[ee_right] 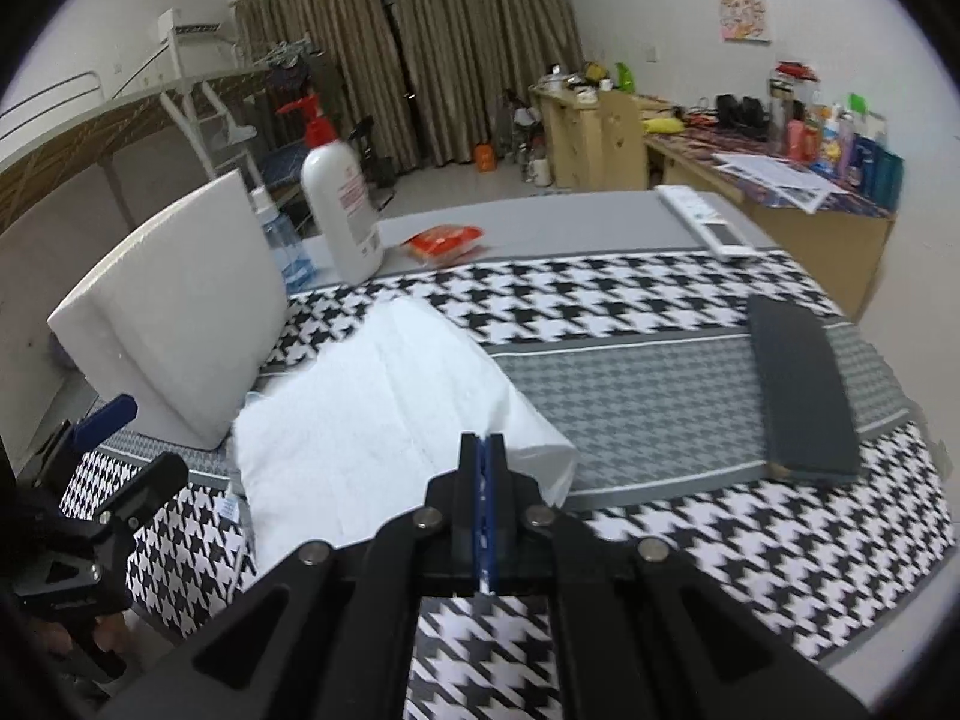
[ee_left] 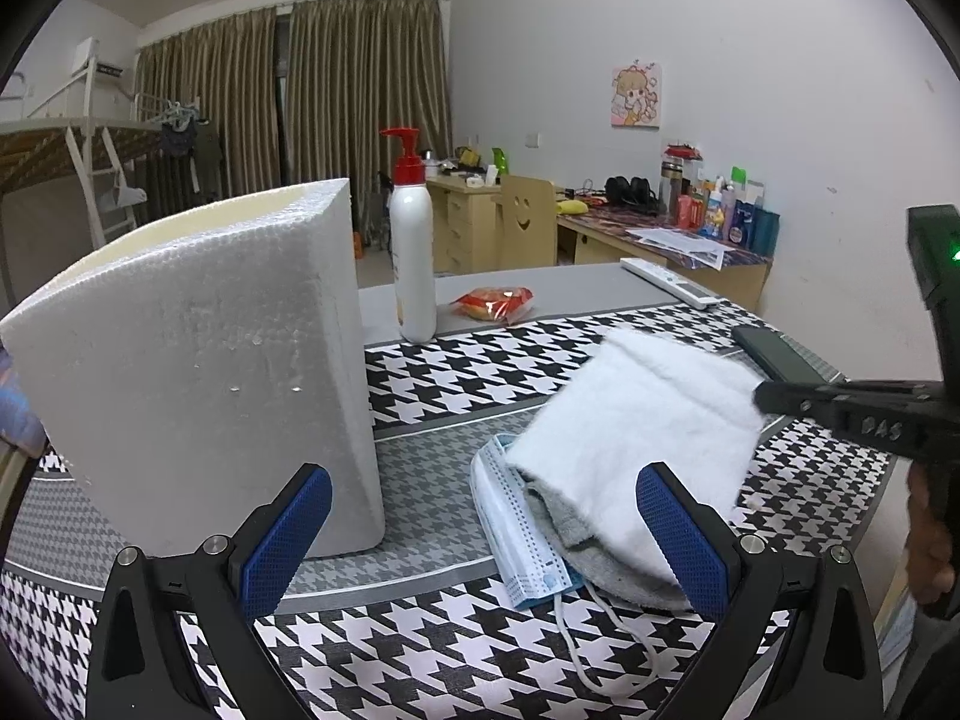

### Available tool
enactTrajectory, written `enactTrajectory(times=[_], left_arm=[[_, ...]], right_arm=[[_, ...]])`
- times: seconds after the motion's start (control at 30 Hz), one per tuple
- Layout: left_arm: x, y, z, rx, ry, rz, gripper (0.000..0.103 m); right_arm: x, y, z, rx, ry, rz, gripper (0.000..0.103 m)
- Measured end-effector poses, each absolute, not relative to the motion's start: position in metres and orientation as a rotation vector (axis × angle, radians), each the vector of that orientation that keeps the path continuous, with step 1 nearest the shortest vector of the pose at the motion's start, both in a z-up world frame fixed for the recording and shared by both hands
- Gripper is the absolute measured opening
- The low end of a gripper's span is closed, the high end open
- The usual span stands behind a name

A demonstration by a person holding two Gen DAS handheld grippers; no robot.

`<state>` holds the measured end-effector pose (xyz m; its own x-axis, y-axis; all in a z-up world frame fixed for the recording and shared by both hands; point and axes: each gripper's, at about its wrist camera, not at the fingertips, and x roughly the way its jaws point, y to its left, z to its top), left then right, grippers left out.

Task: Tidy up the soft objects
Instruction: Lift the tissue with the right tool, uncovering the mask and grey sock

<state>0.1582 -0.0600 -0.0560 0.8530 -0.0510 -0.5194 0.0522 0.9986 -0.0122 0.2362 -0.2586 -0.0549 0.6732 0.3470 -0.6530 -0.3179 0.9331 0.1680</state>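
Right gripper (ee_right: 485, 450) clamps towel (ee_right: 384, 414) edge, mid-table beside foam box (ee_left: 198, 360) | left gripper (ee_left: 480, 534) wide, empty | lift clear of mask (ee_left: 516, 534), keep grip firm.

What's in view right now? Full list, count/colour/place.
foam box: 1, white, table left
towel: 1, white, centre, one edge lifted
face mask: 1, pale blue, under the towel
grey cloth: 1, grey, under the towel, over the mask
pump bottle: 1, white with red pump, behind the box
snack packet: 1, red, far side
remote: 1, white, far right edge
dark case: 1, black, table right
left gripper: blue pads, open, empty
right gripper: shut on the towel's edge
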Motion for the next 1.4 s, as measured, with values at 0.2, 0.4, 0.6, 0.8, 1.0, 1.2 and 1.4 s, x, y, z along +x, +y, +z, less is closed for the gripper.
enactTrajectory(times=[0.2, 0.4, 0.6, 0.8, 1.0, 1.2, 1.4], left_arm=[[0.156, -0.066, -0.057, 0.008, 0.551, -0.07, 0.102], [0.153, -0.074, -0.055, 0.022, 0.549, -0.085, 0.102], [0.152, -0.074, -0.058, 0.032, 0.557, -0.079, 0.102], [0.152, -0.075, -0.059, 0.032, 0.558, -0.079, 0.102], [0.156, -0.077, -0.059, 0.035, 0.568, -0.082, 0.102], [0.161, -0.08, -0.061, 0.036, 0.581, -0.079, 0.102], [0.166, -0.08, -0.062, 0.034, 0.59, -0.069, 0.102]], right_arm=[[0.224, -0.287, -0.046, 0.067, 0.714, 0.294, 0.003], [0.227, -0.292, -0.068, 0.035, 0.807, 0.272, 0.005], [0.213, -0.297, -0.072, 0.005, 0.773, 0.254, 0.057], [0.213, -0.284, -0.07, -0.046, 0.743, 0.294, 0.057], [0.229, -0.265, -0.081, -0.09, 0.767, 0.36, 0.057], [0.244, -0.262, -0.095, -0.117, 0.808, 0.353, 0.057], [0.248, -0.253, -0.104, -0.191, 0.839, 0.346, 0.055]])
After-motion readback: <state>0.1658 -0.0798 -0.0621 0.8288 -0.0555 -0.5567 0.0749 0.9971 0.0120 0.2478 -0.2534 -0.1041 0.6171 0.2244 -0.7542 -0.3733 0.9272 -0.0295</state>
